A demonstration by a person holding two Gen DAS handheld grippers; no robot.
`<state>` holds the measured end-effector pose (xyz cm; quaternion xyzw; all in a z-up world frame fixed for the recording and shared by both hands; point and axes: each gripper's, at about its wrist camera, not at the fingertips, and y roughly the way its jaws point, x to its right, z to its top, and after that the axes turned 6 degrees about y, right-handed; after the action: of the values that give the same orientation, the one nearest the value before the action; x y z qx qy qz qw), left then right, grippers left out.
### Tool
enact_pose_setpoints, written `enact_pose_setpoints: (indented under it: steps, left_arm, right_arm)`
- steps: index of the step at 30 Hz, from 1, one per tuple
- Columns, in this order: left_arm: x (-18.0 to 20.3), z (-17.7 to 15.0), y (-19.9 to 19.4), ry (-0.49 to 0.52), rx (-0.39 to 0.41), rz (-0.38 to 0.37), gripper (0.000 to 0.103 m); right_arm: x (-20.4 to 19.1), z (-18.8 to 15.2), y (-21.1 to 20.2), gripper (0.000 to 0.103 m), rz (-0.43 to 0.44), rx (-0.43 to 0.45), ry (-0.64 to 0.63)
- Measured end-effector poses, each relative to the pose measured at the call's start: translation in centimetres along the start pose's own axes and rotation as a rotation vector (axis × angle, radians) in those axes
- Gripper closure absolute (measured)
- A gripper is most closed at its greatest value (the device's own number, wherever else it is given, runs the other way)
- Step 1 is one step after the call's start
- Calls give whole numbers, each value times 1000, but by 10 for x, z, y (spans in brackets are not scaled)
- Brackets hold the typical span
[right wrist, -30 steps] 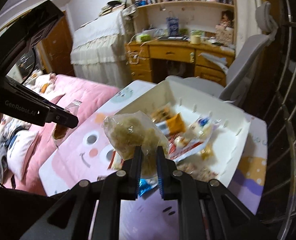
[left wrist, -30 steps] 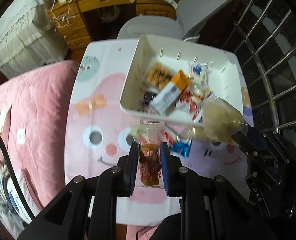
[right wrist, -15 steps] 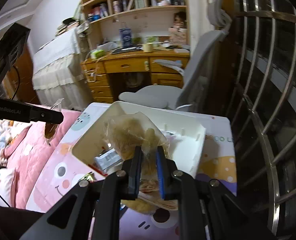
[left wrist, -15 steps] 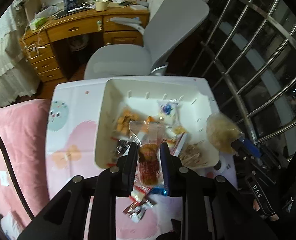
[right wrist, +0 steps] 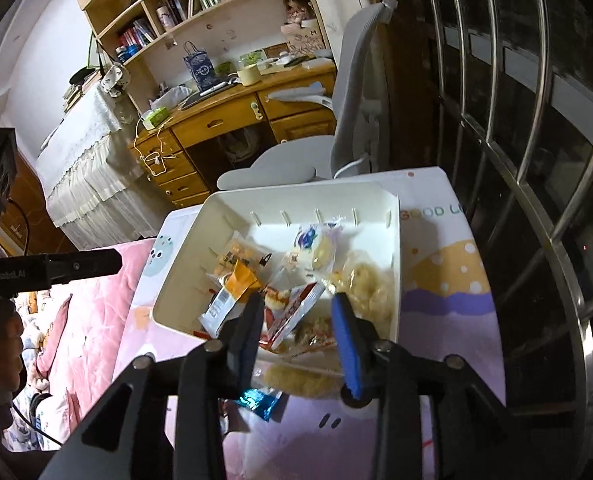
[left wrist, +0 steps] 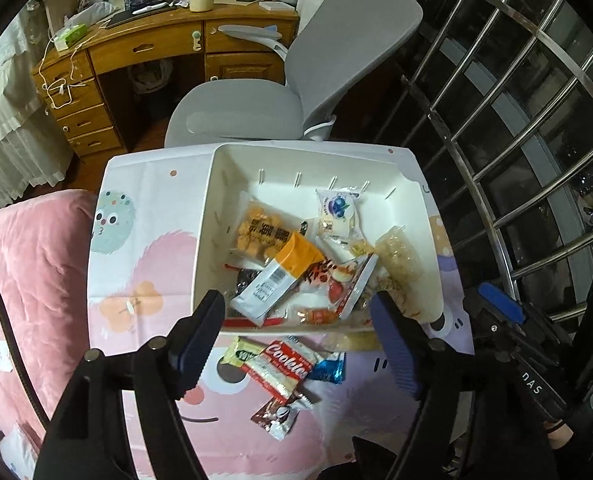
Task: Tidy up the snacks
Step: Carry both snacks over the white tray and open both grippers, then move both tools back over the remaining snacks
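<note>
Small table with pink cartoon cover (left wrist: 136, 280), white plastic bin (left wrist: 320, 160) on its far half, toward 12 o'clock. Grey office chair (left wrist: 296, 80) past the bin, wooden desk (left wrist: 144, 48) at 11.

Bin holds the snack pile: orange-and-white packet (left wrist: 280, 280) in the middle, orange cracker pack (left wrist: 260, 236) at 10 of it, blueberry-print packet (left wrist: 336, 212) at 1, clear bag of pale puffs (left wrist: 400, 256) at 3 against the right wall.

Not binned yet, on the cover at 6 of the bin: red Cookies pack (left wrist: 284, 368), green-white wrapper (left wrist: 244, 354), blue foil packet (left wrist: 328, 366), brown-white wrapper (left wrist: 280, 416).

Left gripper (left wrist: 296, 340): jaws have just been opening, now wide, nothing between them, over the bin's near rim.

Right gripper (right wrist: 298, 332): jaws have just been opening, partway apart, pads off everything, over the bin's near right corner.
</note>
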<state>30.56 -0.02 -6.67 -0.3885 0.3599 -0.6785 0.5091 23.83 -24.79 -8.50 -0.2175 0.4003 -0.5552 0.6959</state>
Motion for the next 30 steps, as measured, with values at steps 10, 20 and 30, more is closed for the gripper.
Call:
enact_pose_setpoints:
  steps: [10,20,30]
  left_arm:
    - [-27,-48,-17,65,-18,14,27]
    - [-55,-100,-35,153,-50,31,24]
    - [-76,-132,-36,193,-68,9,22]
  right_arm:
    - [-23,-38,-11,50,-14,-22,105]
    - [-59,-93,-13,44,1,-43,225]
    - [-96,-147,-3,41,-6,-113,200]
